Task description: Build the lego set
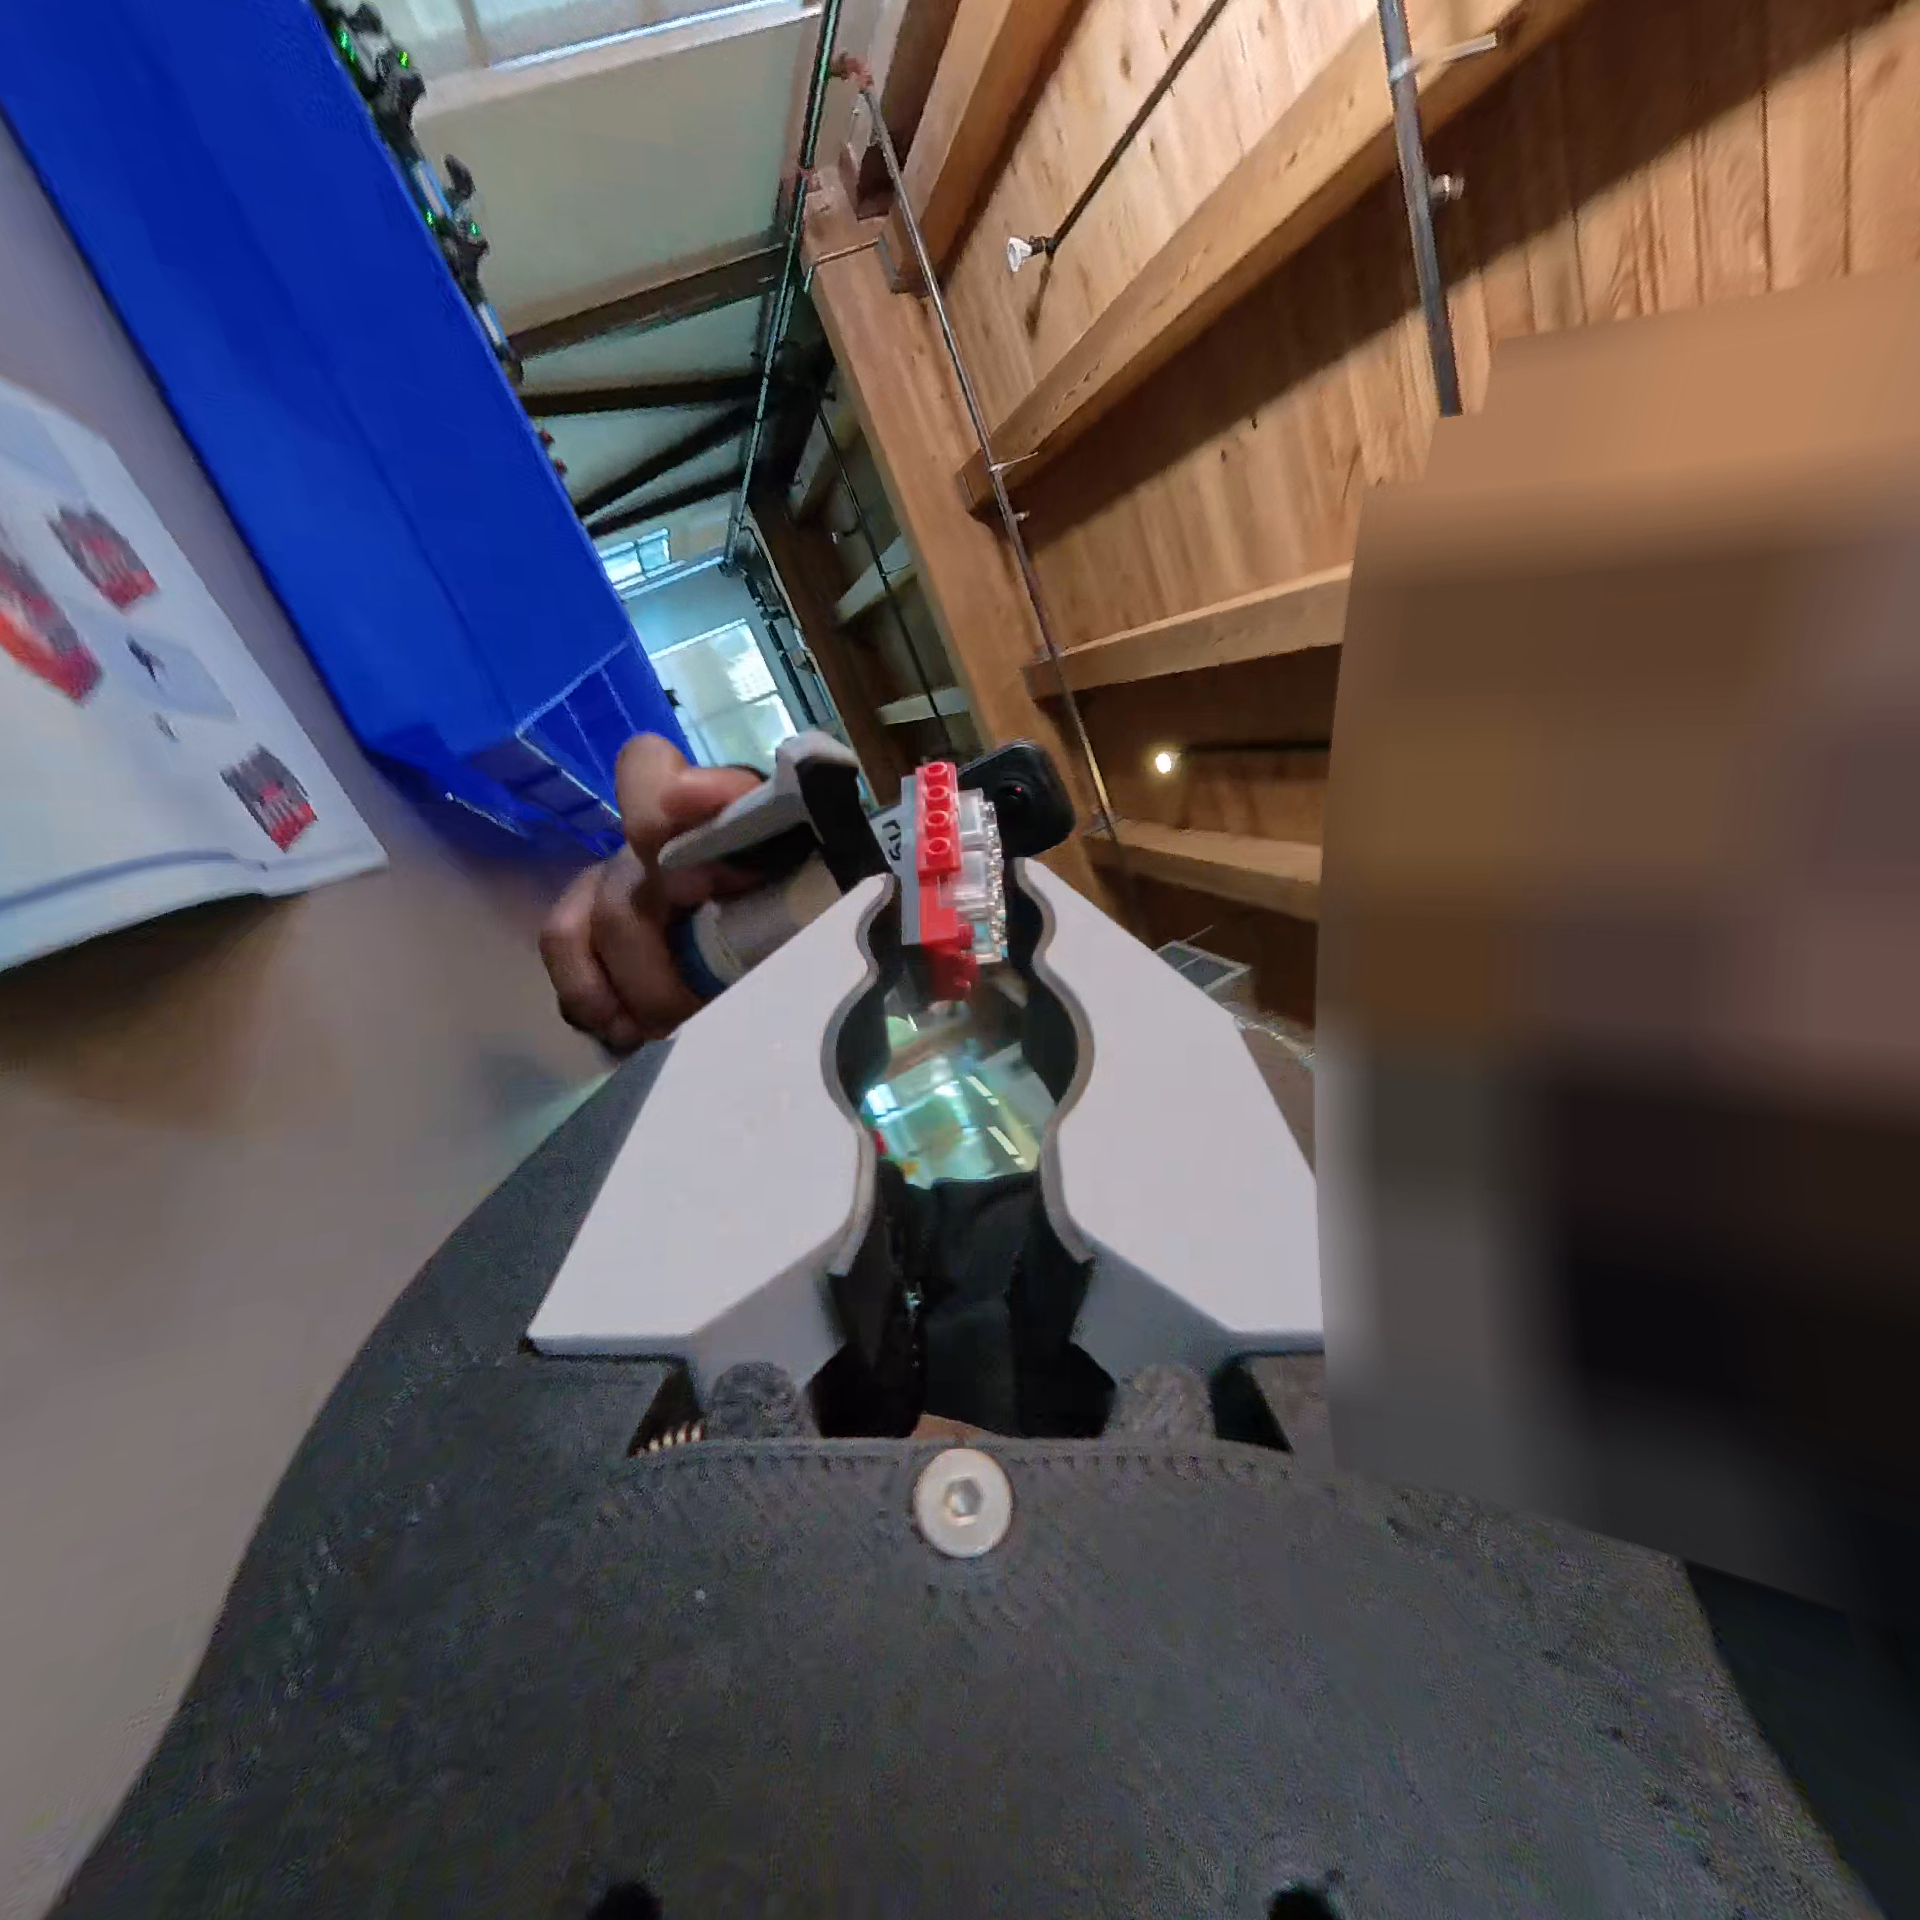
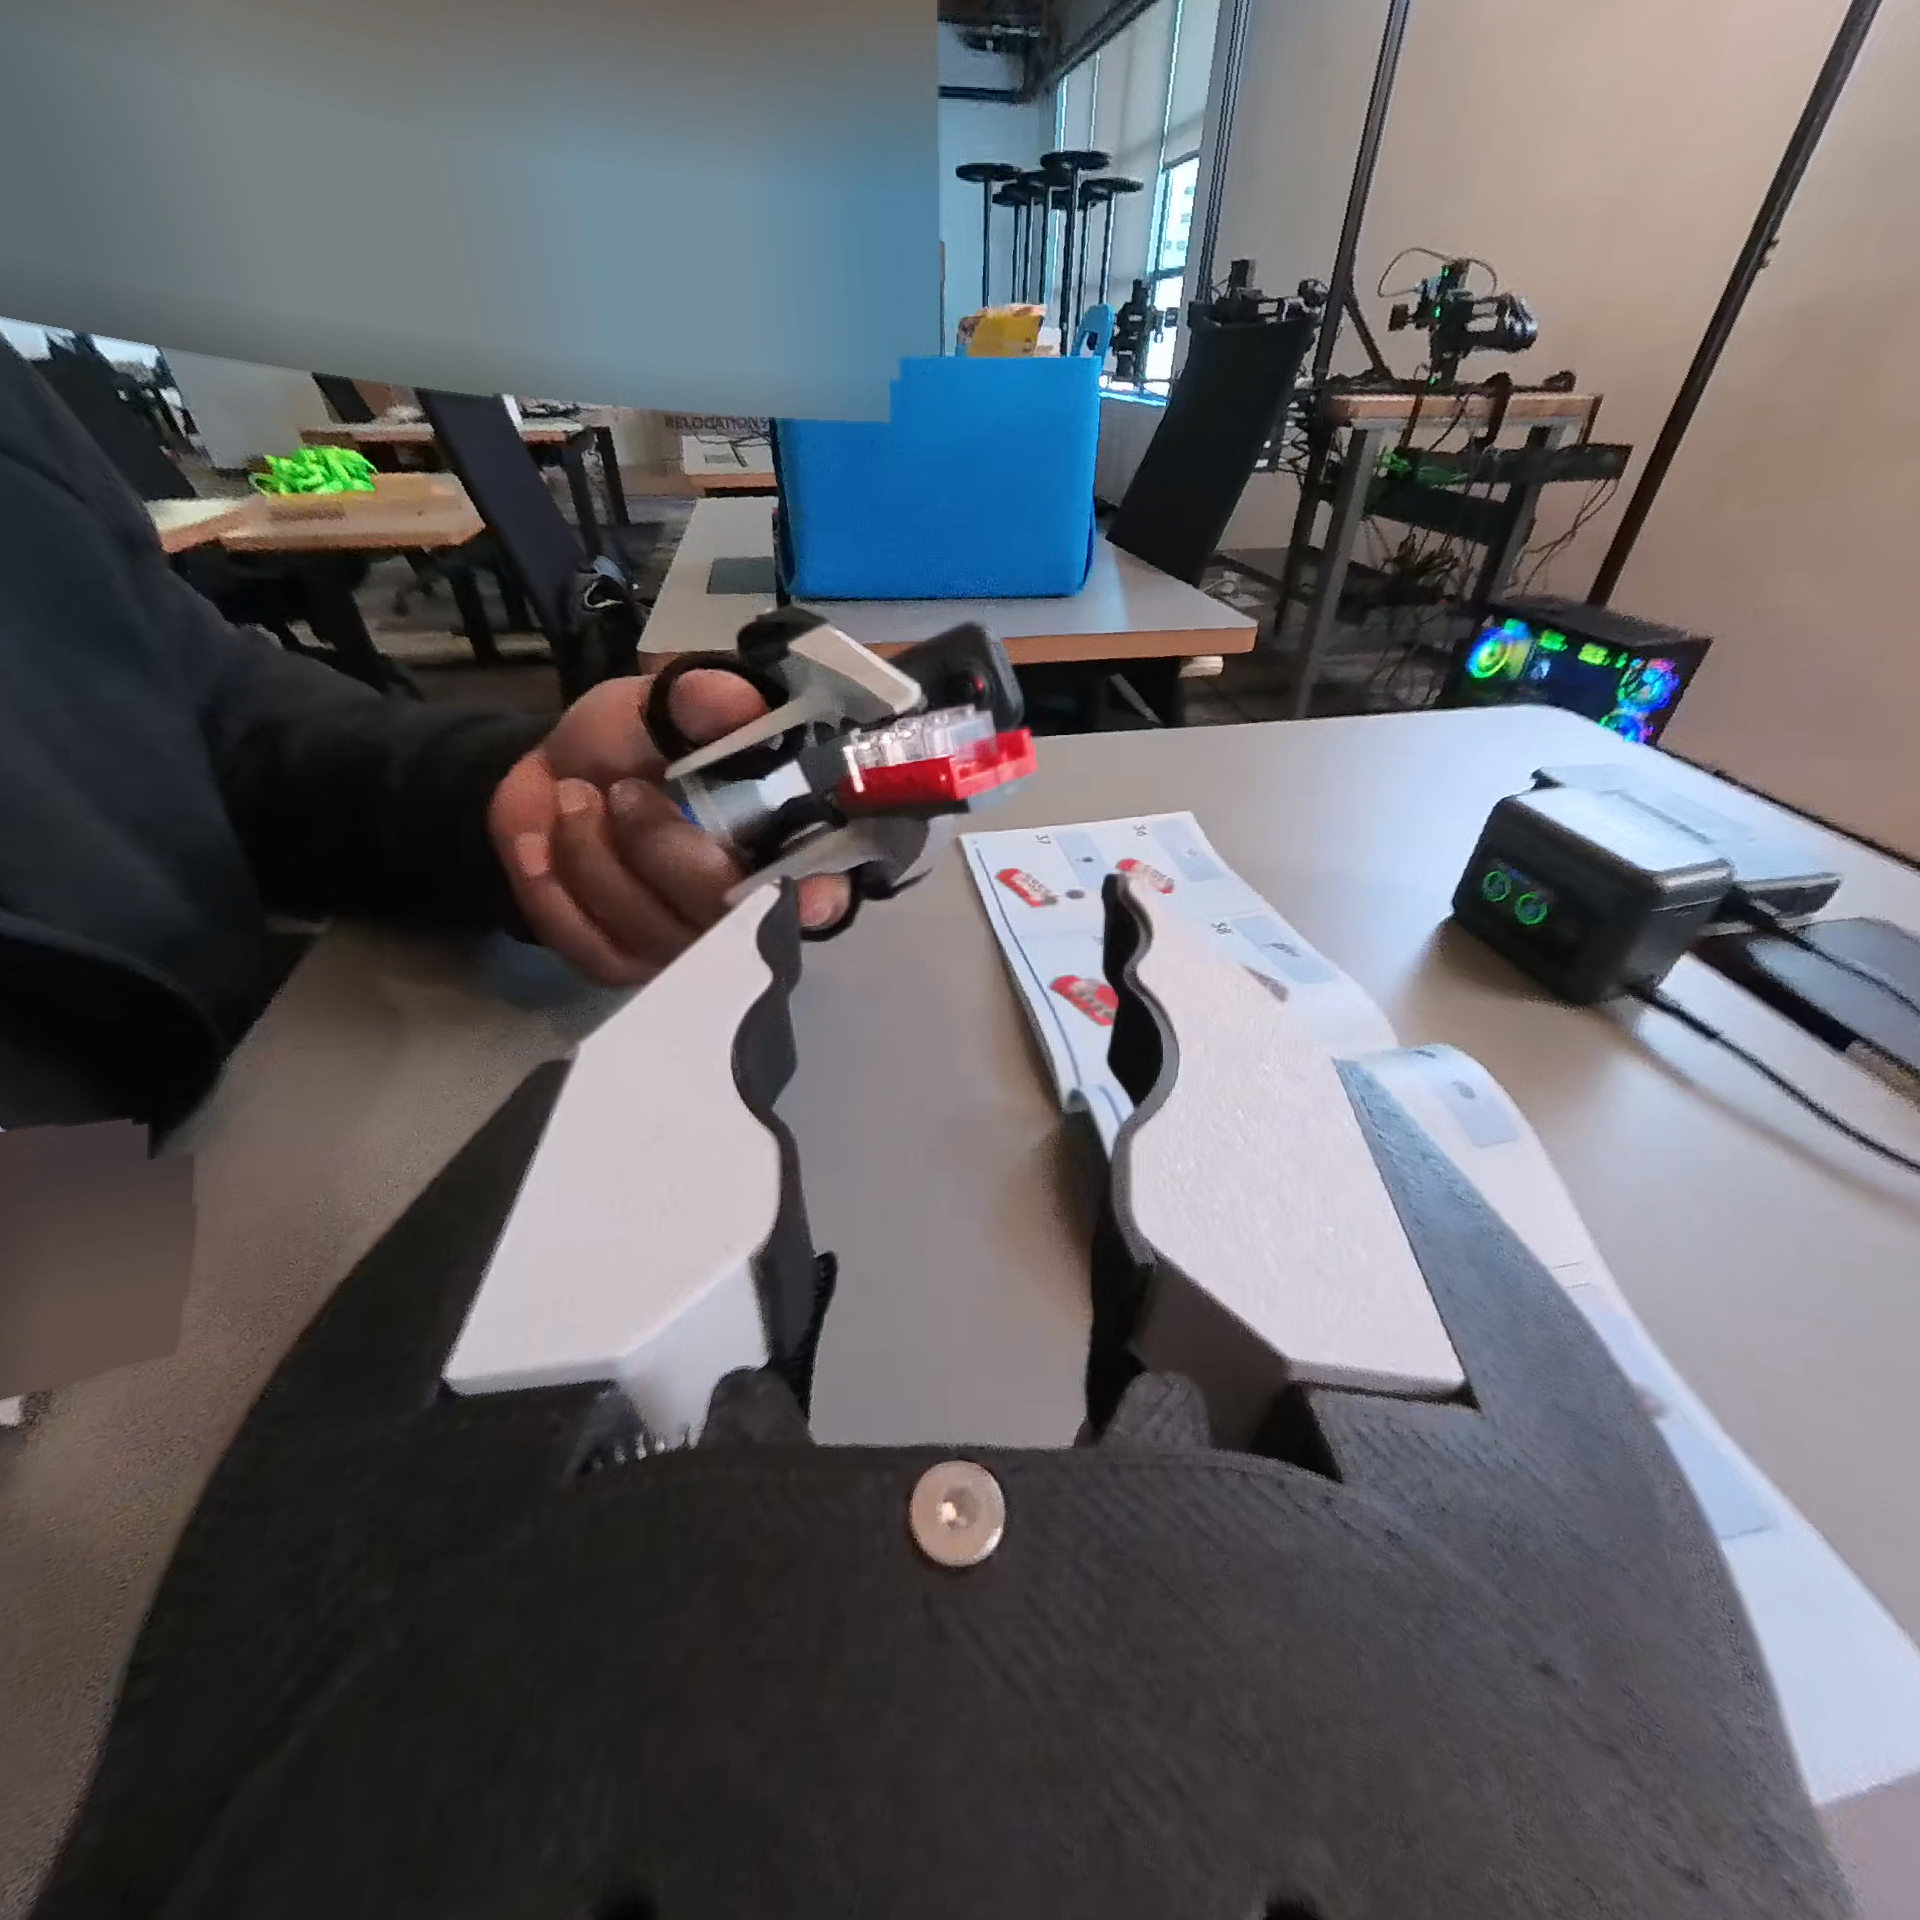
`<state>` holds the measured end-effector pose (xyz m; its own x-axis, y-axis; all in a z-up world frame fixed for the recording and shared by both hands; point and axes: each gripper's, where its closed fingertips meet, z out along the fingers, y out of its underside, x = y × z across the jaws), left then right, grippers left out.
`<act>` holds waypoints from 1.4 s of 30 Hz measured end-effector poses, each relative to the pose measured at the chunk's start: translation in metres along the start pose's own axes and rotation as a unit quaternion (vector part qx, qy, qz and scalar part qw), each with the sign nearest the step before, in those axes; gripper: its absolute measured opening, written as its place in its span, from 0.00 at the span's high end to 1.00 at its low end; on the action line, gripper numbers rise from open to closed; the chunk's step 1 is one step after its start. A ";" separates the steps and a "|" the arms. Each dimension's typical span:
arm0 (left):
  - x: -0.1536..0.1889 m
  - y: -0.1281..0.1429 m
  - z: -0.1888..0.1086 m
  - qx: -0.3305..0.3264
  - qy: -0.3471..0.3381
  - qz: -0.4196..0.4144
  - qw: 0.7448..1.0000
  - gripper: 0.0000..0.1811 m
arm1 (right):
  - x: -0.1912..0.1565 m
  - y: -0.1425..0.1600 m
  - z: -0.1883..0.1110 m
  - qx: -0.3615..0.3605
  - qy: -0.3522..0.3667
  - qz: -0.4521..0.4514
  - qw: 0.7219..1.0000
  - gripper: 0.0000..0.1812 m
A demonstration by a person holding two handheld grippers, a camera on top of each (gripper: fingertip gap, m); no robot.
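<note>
My left gripper (image 1: 956, 881) is shut on a small lego assembly (image 1: 940, 821) of red bricks, clear bricks and a grey plate, pinched at the fingertips and held in the air. The right wrist view shows the same assembly (image 2: 935, 767) in the left gripper (image 2: 894, 774), held by a hand (image 2: 603, 831) above the table. My right gripper (image 2: 948, 894) is open and empty, just in front of and below the assembly. The open instruction booklet (image 2: 1195, 862) lies on the table beyond its right finger. The right gripper also shows behind the assembly in the left wrist view (image 1: 831, 821).
A grey table (image 2: 1351, 769) lies below. A black device with green lights (image 2: 1590, 883) and cables sit at its right. A blue bin (image 2: 935, 488) stands on a table behind and also shows in the left wrist view (image 1: 343, 416), next to the booklet (image 1: 135, 727). Left and right tips are no more than a few centimetres apart.
</note>
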<state>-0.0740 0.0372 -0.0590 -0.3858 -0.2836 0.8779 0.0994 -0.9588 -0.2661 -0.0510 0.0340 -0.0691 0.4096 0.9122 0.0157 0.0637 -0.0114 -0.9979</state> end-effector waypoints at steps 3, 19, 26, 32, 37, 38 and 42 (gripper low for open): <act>0.001 0.009 0.003 -0.003 0.006 -0.052 0.999 0.89 | -0.003 -0.009 -0.004 0.011 -0.004 -0.061 0.998 0.67; 0.003 0.069 0.013 -0.035 -0.073 -0.134 0.988 0.89 | -0.055 -0.001 -0.016 -0.060 -0.019 -0.456 0.888 0.79; 0.003 0.077 0.016 -0.029 -0.088 -0.160 0.983 0.89 | -0.062 0.002 -0.022 -0.060 -0.014 -0.479 0.876 0.88; 0.006 0.070 0.016 -0.021 -0.102 -0.103 0.989 0.75 | -0.054 -0.003 -0.022 -0.049 0.003 -0.365 0.930 0.88; 0.020 0.046 0.001 -0.030 -0.126 0.193 0.973 0.65 | -0.042 -0.008 -0.021 -0.060 0.013 -0.254 0.965 0.88; 0.020 0.044 -0.001 -0.044 -0.144 0.275 0.950 0.65 | -0.043 -0.010 -0.020 -0.062 0.007 -0.234 0.970 0.88; 0.018 0.046 -0.002 -0.125 -0.177 0.526 0.823 0.67 | -0.049 -0.013 -0.016 -0.071 -0.014 -0.174 0.982 0.88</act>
<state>-0.0781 -0.0121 -0.0567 0.0885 -0.9833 0.1593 -0.0017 -0.1601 -0.9871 -0.0572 -0.0172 -0.0562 0.3160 0.8814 0.3510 0.3220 0.2484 -0.9136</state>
